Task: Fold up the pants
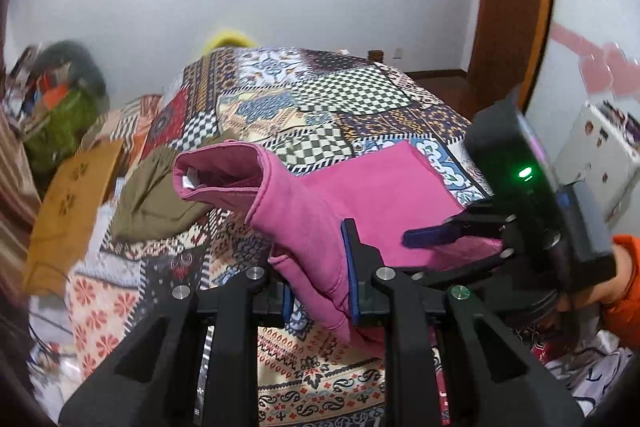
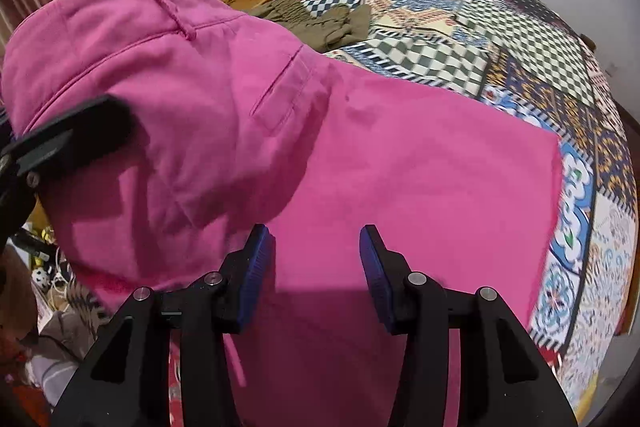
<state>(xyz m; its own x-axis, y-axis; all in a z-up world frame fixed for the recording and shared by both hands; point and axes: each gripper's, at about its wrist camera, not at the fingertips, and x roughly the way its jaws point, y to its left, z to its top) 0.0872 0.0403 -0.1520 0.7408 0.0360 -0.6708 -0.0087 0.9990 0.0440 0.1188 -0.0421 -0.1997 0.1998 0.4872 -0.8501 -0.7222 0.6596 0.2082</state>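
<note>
Left tongs [image 1: 320,267] pinch the pink pants [image 1: 320,203], waistband lifted off the bed [image 1: 320,99]; right tongs [image 2: 316,267] hover parted, empty. Fold half done.

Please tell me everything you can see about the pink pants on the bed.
The pink pants look like soft, thick cotton, with a drawstring at the waist and a welt pocket. The leg part lies flat on the patterned bedspread; the waist end is lifted and folding over it. The left tool is shut on a fold of the fabric. The right tool is open over the flat part.
</note>
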